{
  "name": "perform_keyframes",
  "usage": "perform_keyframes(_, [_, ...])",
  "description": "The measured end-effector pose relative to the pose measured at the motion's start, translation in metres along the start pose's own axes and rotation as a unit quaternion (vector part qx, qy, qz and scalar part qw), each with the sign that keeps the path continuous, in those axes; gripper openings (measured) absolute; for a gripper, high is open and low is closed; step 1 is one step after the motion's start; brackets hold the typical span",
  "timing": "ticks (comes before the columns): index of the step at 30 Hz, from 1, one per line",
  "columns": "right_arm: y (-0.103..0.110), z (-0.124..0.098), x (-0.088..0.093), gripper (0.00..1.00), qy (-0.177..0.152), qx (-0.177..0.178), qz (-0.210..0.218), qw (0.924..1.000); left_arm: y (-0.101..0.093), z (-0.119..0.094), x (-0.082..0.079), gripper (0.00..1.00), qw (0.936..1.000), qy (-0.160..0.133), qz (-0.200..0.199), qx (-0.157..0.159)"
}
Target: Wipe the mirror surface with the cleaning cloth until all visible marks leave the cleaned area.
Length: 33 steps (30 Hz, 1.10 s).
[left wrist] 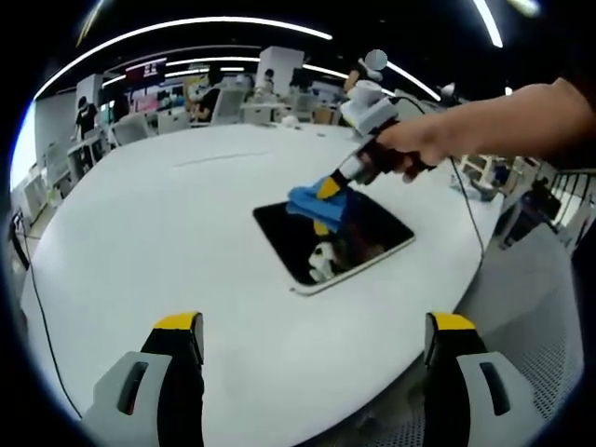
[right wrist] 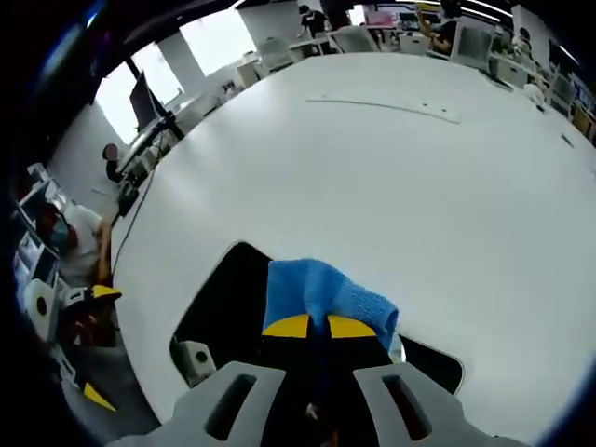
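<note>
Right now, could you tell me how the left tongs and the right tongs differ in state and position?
The left tongs are open and hold nothing; the right tongs are shut on the blue cloth. The left tongs hover back from the mirror, while the right tongs press the cloth onto it. Both have yellow-tipped grey jaws.

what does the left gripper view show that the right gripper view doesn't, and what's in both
Left gripper view: the open left hand-held gripper, held back from the mirror, and the person's hand holding the right hand-held gripper from outside.

Right gripper view: the right hand-held gripper's yellow-tipped fingers up close, pinched together on the blue cleaning cloth, and a seated person past the table edge.

Both: the white table, the dark mirror and the cloth pressed on it.
</note>
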State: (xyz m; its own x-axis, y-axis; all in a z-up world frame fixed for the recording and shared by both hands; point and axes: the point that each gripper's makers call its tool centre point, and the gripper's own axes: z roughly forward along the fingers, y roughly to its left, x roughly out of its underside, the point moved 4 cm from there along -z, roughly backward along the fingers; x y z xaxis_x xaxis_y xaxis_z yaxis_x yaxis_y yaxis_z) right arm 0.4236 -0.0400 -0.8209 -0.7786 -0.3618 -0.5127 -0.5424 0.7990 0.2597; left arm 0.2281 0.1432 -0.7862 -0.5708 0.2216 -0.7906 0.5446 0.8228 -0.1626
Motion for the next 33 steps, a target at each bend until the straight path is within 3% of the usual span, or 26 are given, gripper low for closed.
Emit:
perform_keyframes(8, [0.0058, 0.0009, 0.0002, 0.0, 0.011, 0.026, -0.061, 0.9977, 0.0017, -0.0004, 0.0006, 0.99, 1.0, 0.0, 0.002, -0.005])
perform_keyframes(20, [0.0035, 0.002, -0.0008, 0.0, 0.023, 0.03, -0.079, 0.9961, 0.0028, -0.0002, 0.0009, 0.99, 1.0, -0.001, -0.001, -0.007])
perform_keyframes(22, [0.0017, 0.0015, -0.0007, 0.0, 0.02, 0.022, -0.066, 0.9974, 0.0033, -0.0005, 0.0011, 0.99, 1.0, -0.001, -0.004, -0.008])
perform_keyframes(27, [0.003, 0.0006, -0.0005, 0.0, 0.028, 0.024, -0.094, 0.9949, 0.0062, -0.0006, 0.0026, 0.99, 0.9999, 0.002, -0.002, -0.017])
perform_keyframes(33, [0.0021, -0.0007, 0.0002, 0.0, 0.028, 0.018, -0.097, 0.9947, 0.0072, -0.0006, 0.0048, 0.99, 0.9998, 0.009, -0.003, -0.02])
